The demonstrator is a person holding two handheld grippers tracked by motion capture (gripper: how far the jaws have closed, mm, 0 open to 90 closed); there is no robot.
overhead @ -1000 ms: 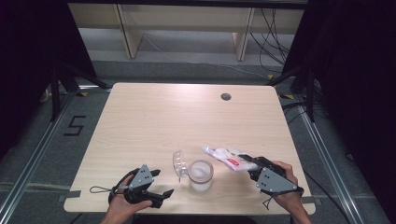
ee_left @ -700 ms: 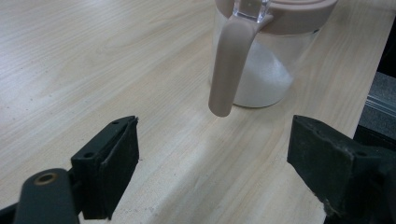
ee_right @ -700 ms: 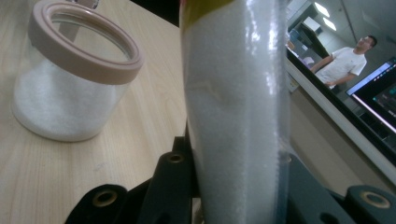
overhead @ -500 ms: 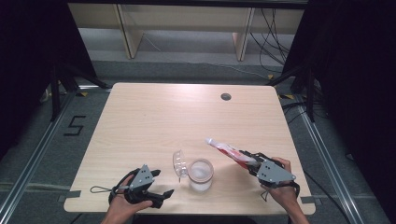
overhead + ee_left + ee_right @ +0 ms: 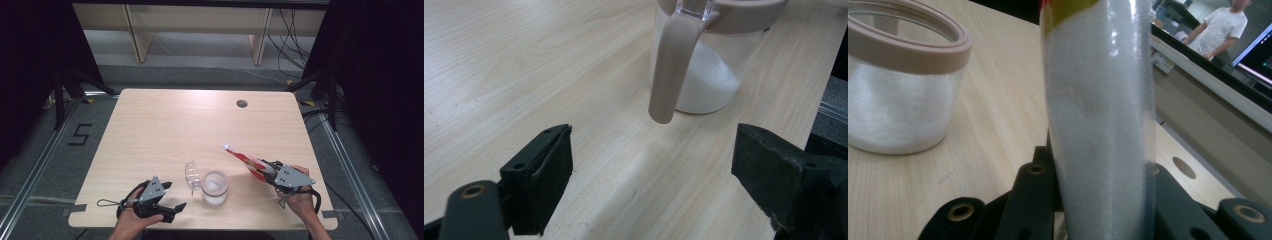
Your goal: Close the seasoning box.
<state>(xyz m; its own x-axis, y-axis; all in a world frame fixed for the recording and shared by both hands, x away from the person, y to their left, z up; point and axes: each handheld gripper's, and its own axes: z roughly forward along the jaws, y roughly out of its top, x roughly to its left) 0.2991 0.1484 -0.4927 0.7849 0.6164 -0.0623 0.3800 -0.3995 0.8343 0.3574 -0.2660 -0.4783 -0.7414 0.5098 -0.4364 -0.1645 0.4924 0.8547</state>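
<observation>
A clear jar (image 5: 215, 187) with a tan rim holds white grains and stands near the table's front edge; its hinged lid (image 5: 191, 176) is flipped open to the left. In the left gripper view the jar (image 5: 704, 65) stands ahead with a tan latch (image 5: 671, 65) hanging down its side. My left gripper (image 5: 172, 196) rests open on the table, left of the jar (image 5: 651, 170). My right gripper (image 5: 265, 172) is shut on a red, white and clear bag of white grains (image 5: 247, 160), which tilts up and to the left beside the jar. The bag (image 5: 1098, 115) rises between the jaws.
A wooden table (image 5: 175, 125) has a round cable hole (image 5: 242, 104) at the back right. Wooden shelf legs and cables lie on the floor behind. A person in a white shirt (image 5: 1220, 27) stands far off in the right gripper view.
My right gripper has carried the bag to the right and lower, away from the jar's mouth. The left gripper has stayed put.
</observation>
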